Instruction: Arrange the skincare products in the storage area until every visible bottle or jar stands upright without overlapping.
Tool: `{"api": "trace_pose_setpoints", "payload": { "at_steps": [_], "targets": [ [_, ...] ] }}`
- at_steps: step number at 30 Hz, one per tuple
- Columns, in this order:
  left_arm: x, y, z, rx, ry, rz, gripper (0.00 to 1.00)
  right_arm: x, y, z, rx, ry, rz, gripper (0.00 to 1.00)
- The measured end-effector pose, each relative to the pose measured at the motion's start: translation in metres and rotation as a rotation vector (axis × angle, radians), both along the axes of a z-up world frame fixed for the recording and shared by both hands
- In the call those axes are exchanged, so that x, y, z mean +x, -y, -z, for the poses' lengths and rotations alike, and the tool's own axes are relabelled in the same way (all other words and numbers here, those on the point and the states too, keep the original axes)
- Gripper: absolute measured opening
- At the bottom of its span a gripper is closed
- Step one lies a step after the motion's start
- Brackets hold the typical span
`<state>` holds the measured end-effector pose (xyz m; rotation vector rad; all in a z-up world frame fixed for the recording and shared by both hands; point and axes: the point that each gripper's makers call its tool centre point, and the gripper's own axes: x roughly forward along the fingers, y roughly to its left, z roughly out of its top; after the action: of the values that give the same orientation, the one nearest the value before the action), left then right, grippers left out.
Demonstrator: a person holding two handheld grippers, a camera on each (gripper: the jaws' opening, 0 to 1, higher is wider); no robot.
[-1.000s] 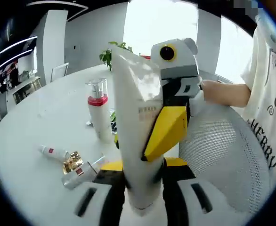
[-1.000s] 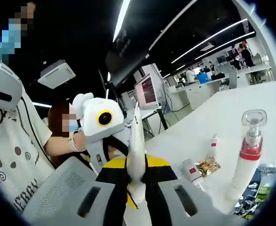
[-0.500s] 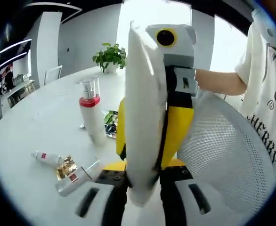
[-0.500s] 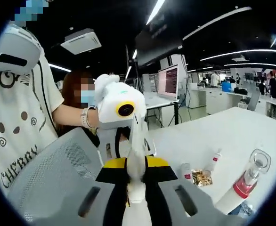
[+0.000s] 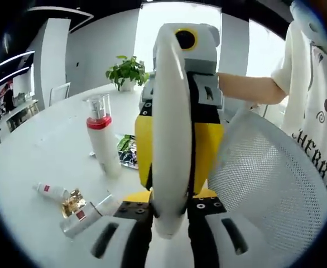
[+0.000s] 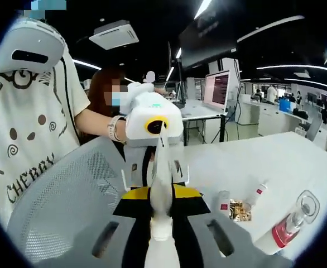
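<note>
A white squeeze tube stands up between my left gripper's jaws, which are shut on its lower end. Behind it my right gripper has its yellow fingers on either side of the same tube. In the right gripper view the tube shows edge-on, with my right gripper shut on it. A white pump bottle with a red band stands upright on the white table. Two small white tubes lie flat beside a gold item.
A white mesh chair back is close on one side. A green packet lies by the pump bottle. A potted plant stands at the table's far edge. A person in a printed white shirt holds the grippers.
The right gripper has swung from tilted to upright around the tube. The tube has turned from its broad face toward its edge in the left gripper view. Both views have shifted with the hands.
</note>
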<state>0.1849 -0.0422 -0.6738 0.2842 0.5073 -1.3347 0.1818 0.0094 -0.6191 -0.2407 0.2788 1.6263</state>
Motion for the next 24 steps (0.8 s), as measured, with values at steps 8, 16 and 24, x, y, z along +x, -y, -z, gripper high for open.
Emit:
{"api": "trace_pose_setpoints", "payload": {
  "at_steps": [8, 16, 24],
  "targets": [
    [0.005, 0.005, 0.002, 0.023, 0.039, 0.016, 0.25, 0.004, 0.004, 0.005, -0.030, 0.016, -0.002, 0.12],
    [0.010, 0.016, -0.001, 0.022, 0.050, 0.026, 0.22, 0.012, 0.017, 0.003, -0.056, 0.020, 0.028, 0.13],
    [0.024, 0.029, -0.004, 0.002, 0.078, 0.014, 0.20, 0.022, 0.032, 0.004, -0.225, 0.035, 0.051, 0.16]
  ]
}}
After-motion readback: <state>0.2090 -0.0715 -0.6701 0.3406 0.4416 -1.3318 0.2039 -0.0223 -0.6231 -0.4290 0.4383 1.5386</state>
